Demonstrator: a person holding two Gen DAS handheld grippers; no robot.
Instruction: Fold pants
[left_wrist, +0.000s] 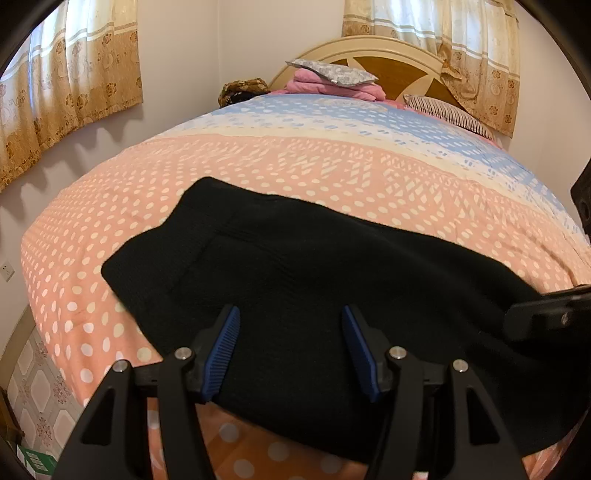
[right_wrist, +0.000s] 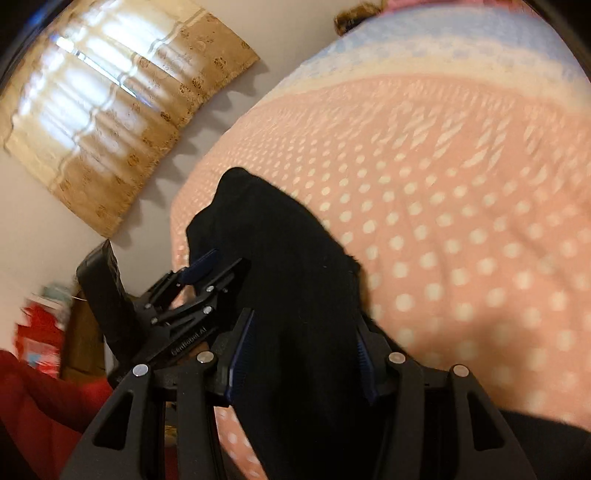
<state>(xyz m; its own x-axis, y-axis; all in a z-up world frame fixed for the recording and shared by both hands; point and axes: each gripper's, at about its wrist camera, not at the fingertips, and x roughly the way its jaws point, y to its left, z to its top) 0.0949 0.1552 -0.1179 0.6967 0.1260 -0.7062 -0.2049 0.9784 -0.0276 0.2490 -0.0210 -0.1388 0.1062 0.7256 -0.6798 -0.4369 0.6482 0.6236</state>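
- One curtain (left_wrist: 70, 92) hangs on the left wall, and a second curtain (left_wrist: 469, 62) hangs behind the headboard (left_wrist: 388, 62), so two show in the left wrist view.
- One bed (left_wrist: 295, 158) fills the middle, under a single cover of pink with white dots that turns blue toward the head.
- At the head lie one grey patterned pillow (left_wrist: 332, 72) on a pink folded bundle (left_wrist: 332, 88) and one striped pillow (left_wrist: 447, 112) to its right.
- One pair of black pants (left_wrist: 303, 280) lies across the near part of the bed, spread from left to right.
- The left tool (left_wrist: 290, 350) hangs over the pants with its two blue pads (left_wrist: 221, 354) apart; nothing is pressed between them.
- The right tool (right_wrist: 301, 358) has black cloth of the pants (right_wrist: 288, 277) bunched between its two pads; whether they press on it is not clear through the blur.
- In the right wrist view the left tool (right_wrist: 199, 271) shows at the left, beside the cloth.
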